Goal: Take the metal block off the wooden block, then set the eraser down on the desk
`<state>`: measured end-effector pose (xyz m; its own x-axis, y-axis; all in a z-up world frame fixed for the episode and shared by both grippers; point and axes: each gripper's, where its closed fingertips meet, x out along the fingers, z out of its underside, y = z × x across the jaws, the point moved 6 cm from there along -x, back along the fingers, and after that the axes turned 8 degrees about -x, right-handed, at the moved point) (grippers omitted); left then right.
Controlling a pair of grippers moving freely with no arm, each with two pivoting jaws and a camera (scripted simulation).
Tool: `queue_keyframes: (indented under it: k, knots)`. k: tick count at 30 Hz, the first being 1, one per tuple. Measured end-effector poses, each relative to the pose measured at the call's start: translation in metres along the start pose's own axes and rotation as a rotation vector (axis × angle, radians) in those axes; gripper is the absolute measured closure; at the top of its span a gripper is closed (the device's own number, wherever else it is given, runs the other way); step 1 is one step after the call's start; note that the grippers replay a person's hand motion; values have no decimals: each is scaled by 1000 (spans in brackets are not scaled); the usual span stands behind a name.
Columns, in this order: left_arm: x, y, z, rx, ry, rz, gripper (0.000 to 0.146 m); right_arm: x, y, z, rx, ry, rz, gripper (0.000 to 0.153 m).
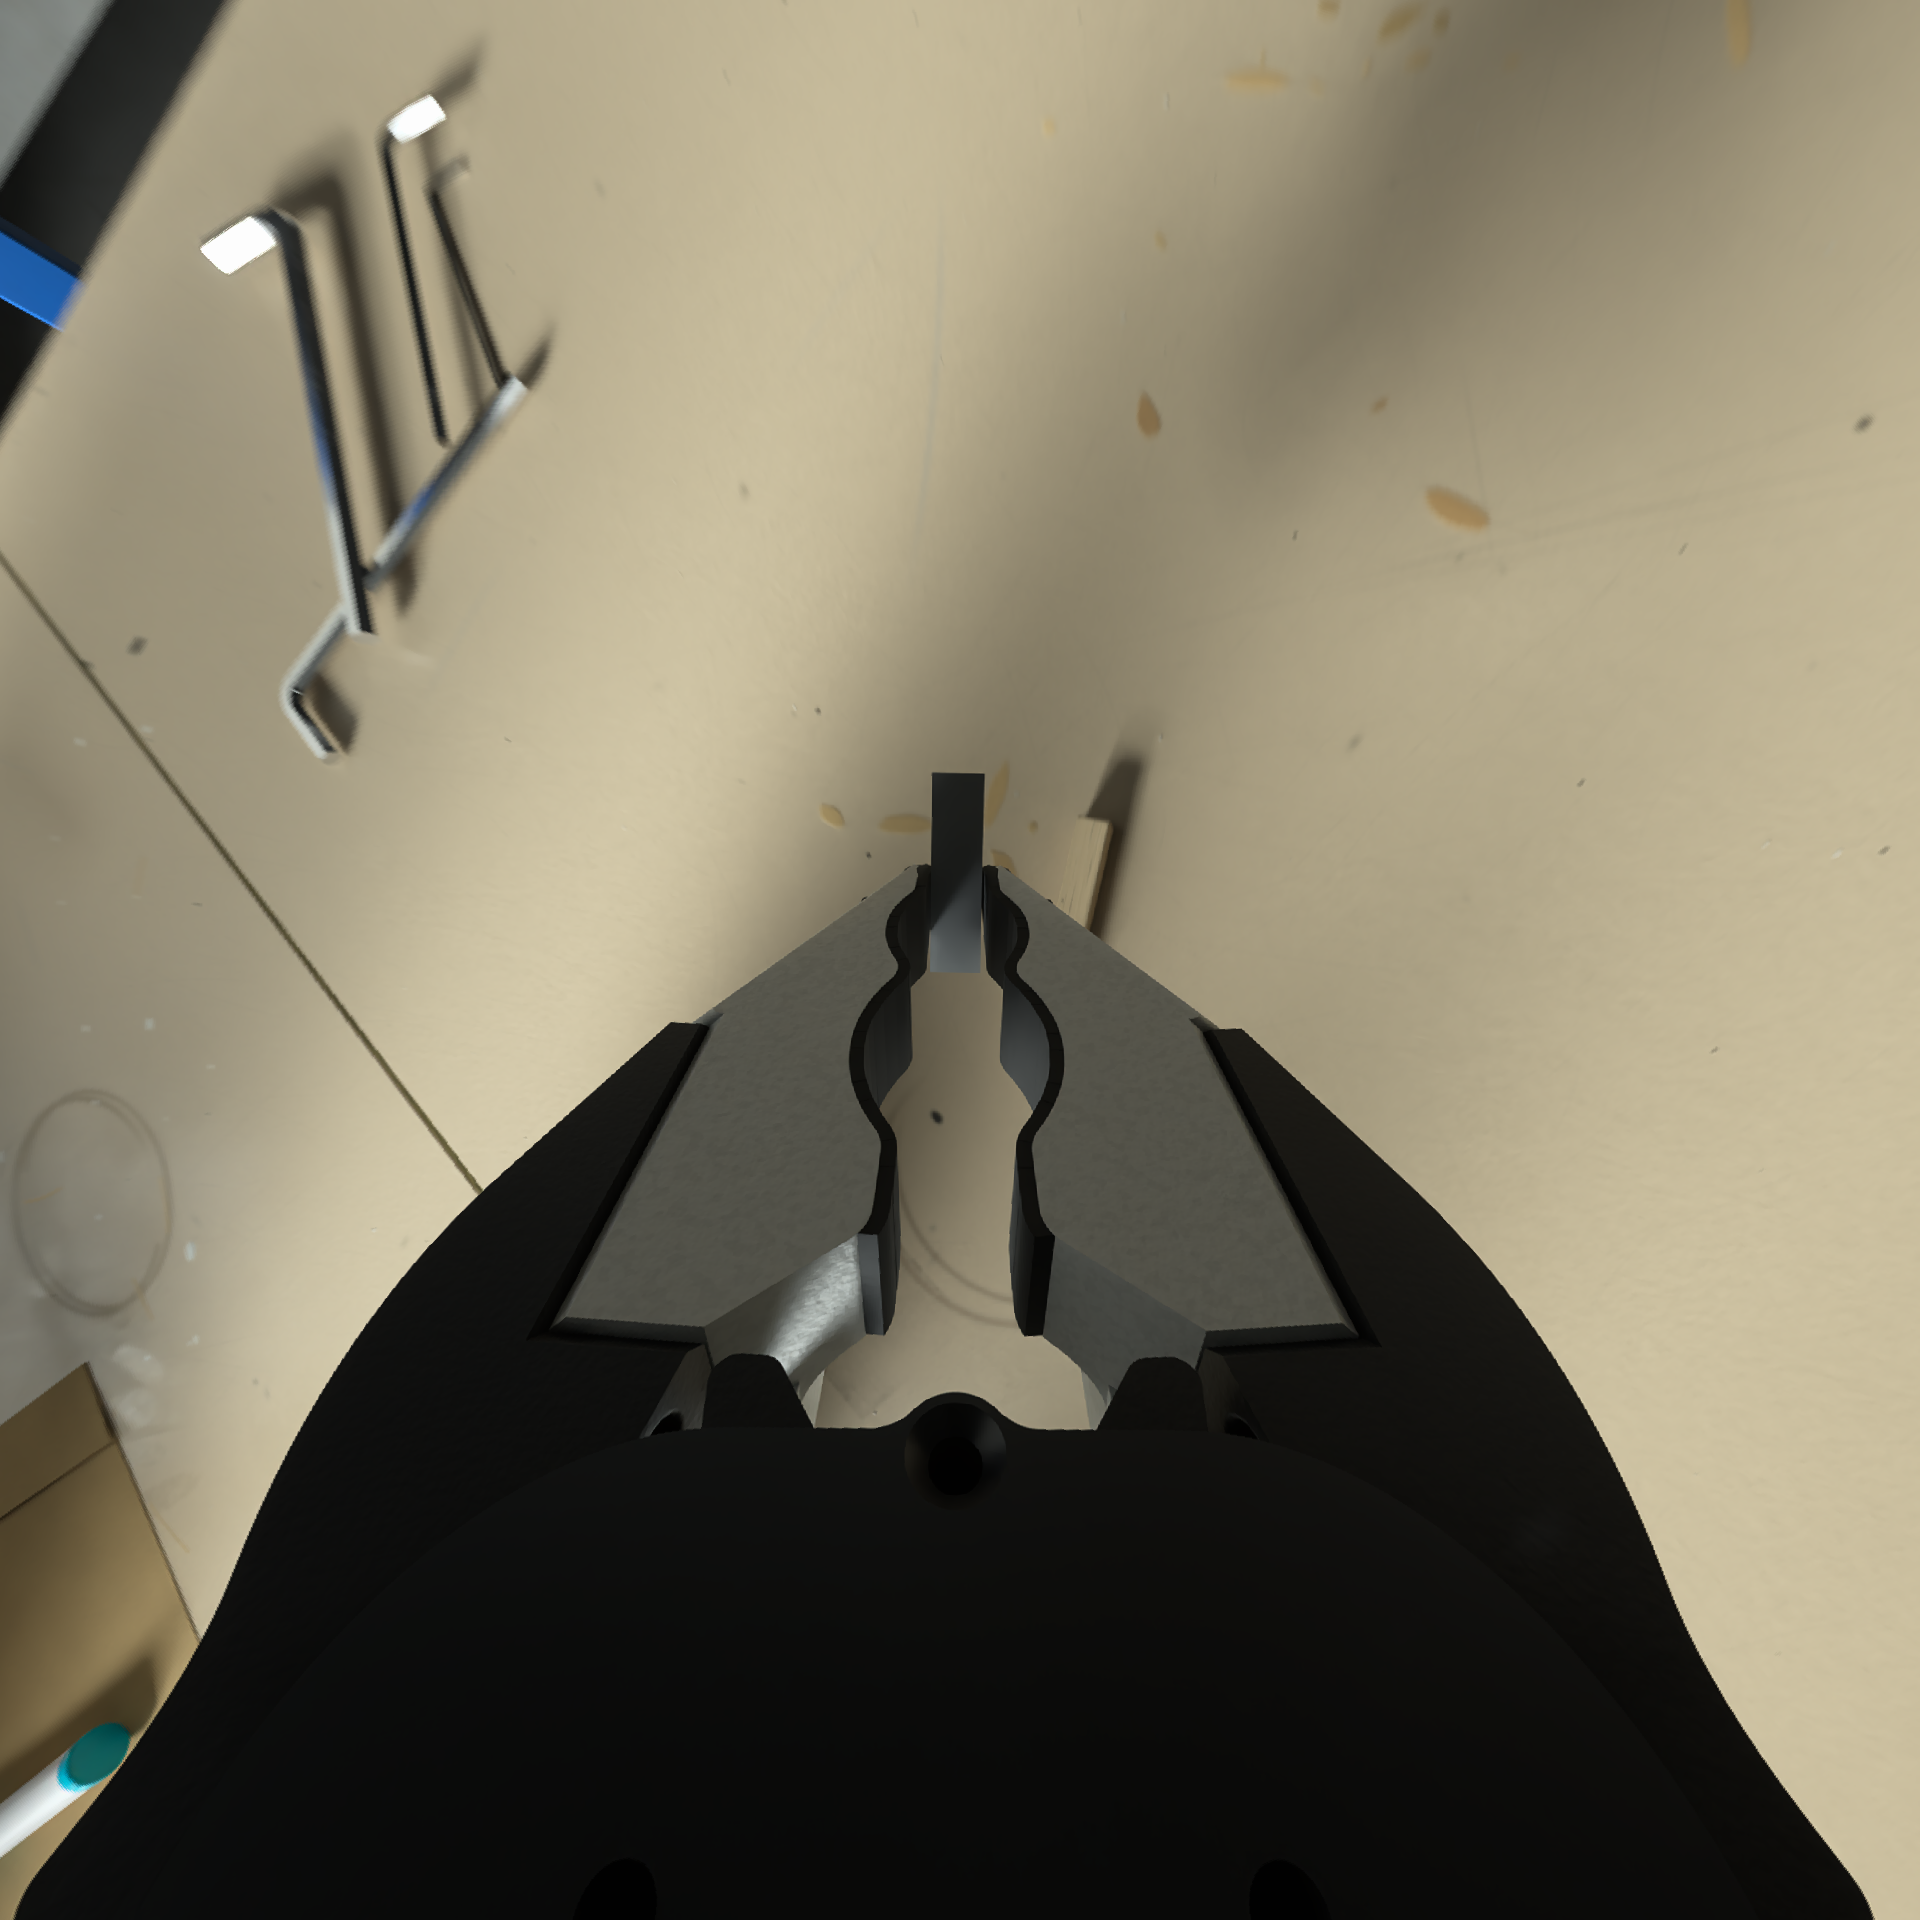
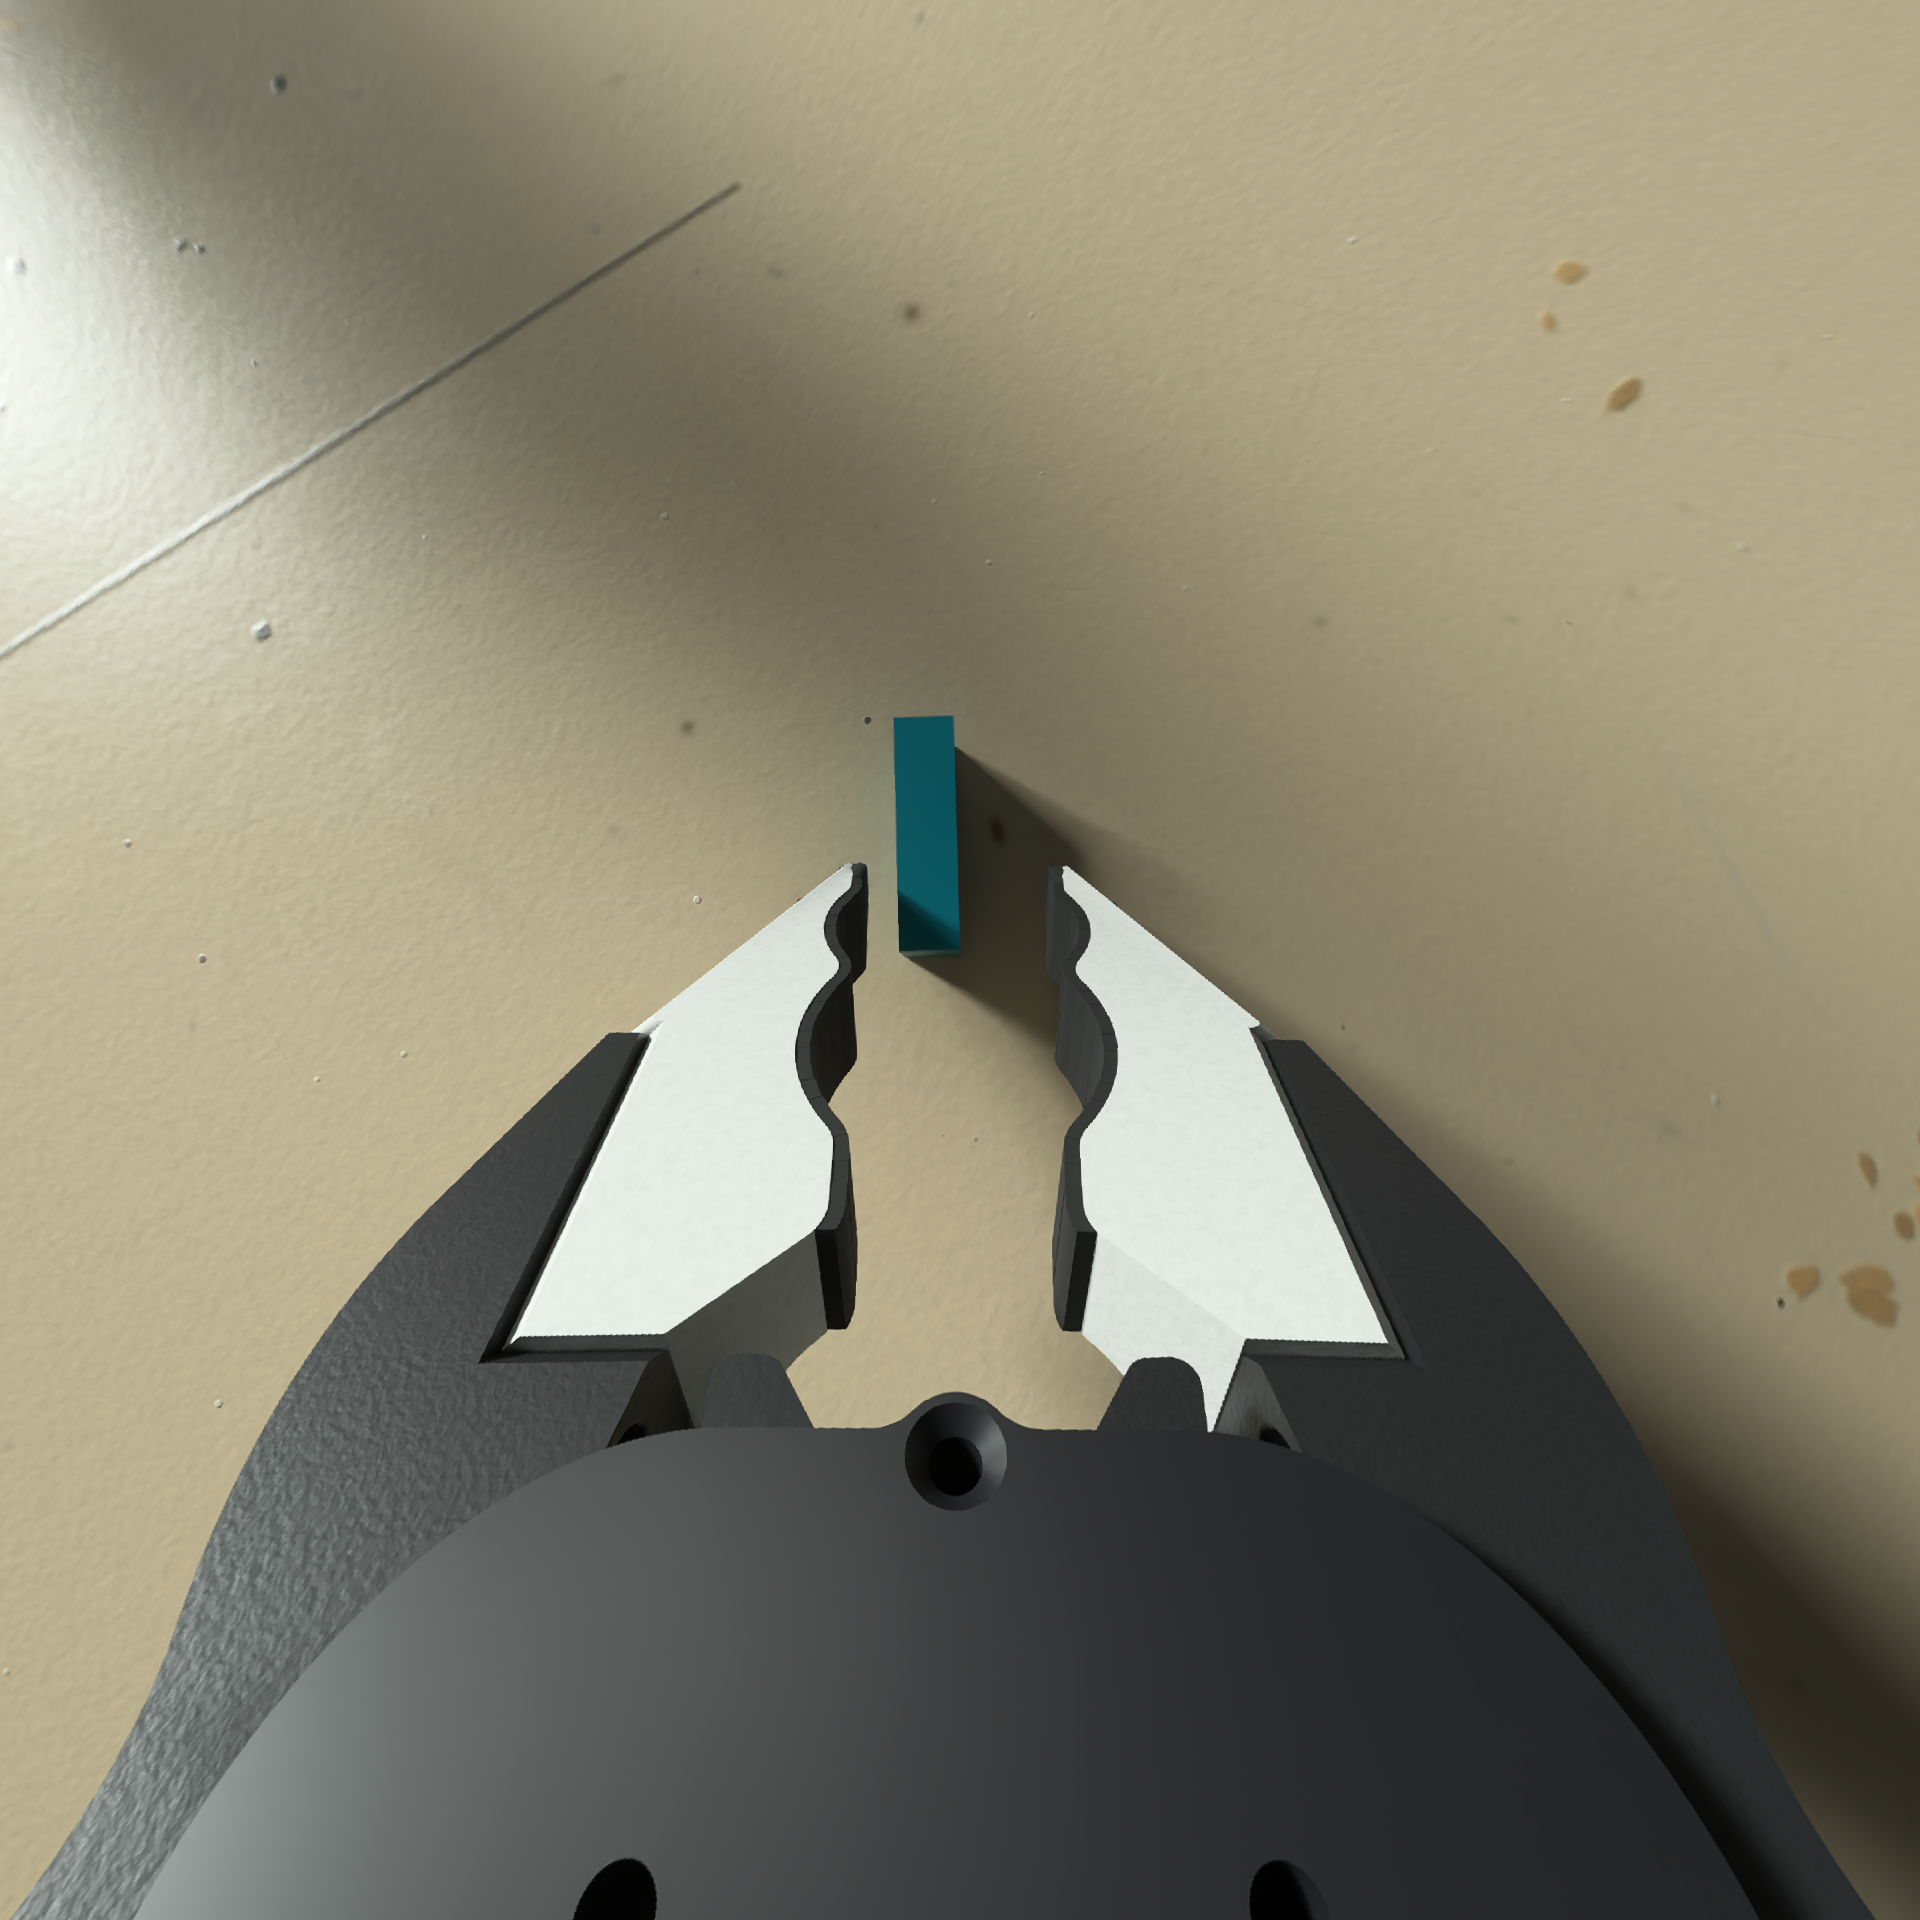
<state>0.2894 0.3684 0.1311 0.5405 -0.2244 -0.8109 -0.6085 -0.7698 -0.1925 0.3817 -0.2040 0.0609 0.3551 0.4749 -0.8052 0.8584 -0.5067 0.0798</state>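
Note:
In the left wrist view my left gripper [image 1: 954,883] is shut on a slim grey metal block [image 1: 956,873] that sticks out past the fingertips, held above the beige desk [image 1: 1351,312]. A pale wooden block [image 1: 1086,868] lies on the desk just right of the fingertips, mostly hidden behind the right finger. In the right wrist view my right gripper [image 2: 954,873] is open. A teal eraser [image 2: 925,831] stands on its narrow edge on the desk [image 2: 1351,520], between the fingertips and nearer the left one, touching neither.
Several metal hex keys [image 1: 384,416] lie at the upper left of the left wrist view. A cardboard piece [image 1: 73,1507] and a white pen with a teal tip [image 1: 73,1777] sit at the lower left. The desk edge [image 1: 62,156] runs across the top left corner.

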Motion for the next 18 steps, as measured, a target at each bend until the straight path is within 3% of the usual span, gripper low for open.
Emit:
queue_keyframes:
  k: [5, 8, 13, 18]
  knots:
    - [-25, 13, -33, -15, 117, 6, 137, -20, 3, 1, -1, 77, 103, 124]
    - [-35, 30, -62, -6, 204, 65, 137, -41, 2, -5, -44, 184, 216, 153]
    - [-29, 77, -112, 20, 308, 274, 137, -75, -9, -21, -122, 319, 388, 152]
    - [-9, 114, -151, 54, 367, 455, 137, -90, -58, -64, -278, 488, 306, 149]
